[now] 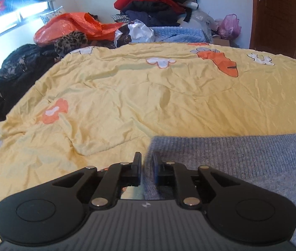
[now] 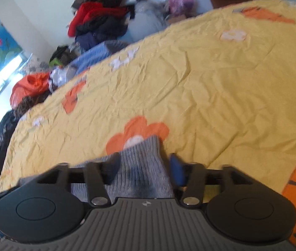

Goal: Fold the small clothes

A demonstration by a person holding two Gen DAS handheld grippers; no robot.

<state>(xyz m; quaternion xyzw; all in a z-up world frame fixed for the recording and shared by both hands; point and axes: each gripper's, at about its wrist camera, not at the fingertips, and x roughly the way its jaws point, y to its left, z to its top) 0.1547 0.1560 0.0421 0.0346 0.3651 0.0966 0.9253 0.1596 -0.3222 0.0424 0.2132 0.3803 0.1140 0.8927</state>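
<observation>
A grey knitted garment (image 1: 242, 167) lies on the yellow bed cover (image 1: 148, 94) at the lower right of the left wrist view. My left gripper (image 1: 146, 163) sits at the garment's left edge, its jaws nearly together with the edge pinched between them. In the right wrist view a ribbed grey cuff (image 2: 143, 152) of the garment rests on the cover (image 2: 210, 83) over an orange flower print. My right gripper (image 2: 144, 163) stands wide around that cuff. Its blue-padded right finger (image 2: 177, 171) is apart from the cloth; the left finger is partly hidden behind it.
A tall pile of red, black and dark clothes (image 1: 154, 4) rises beyond the bed's far edge, beside an orange plastic bag (image 1: 68, 25) and a blue knitted blanket (image 1: 179, 33). Black clothing (image 1: 16, 69) lies off the left edge. A wooden door (image 1: 277, 16) stands at the far right.
</observation>
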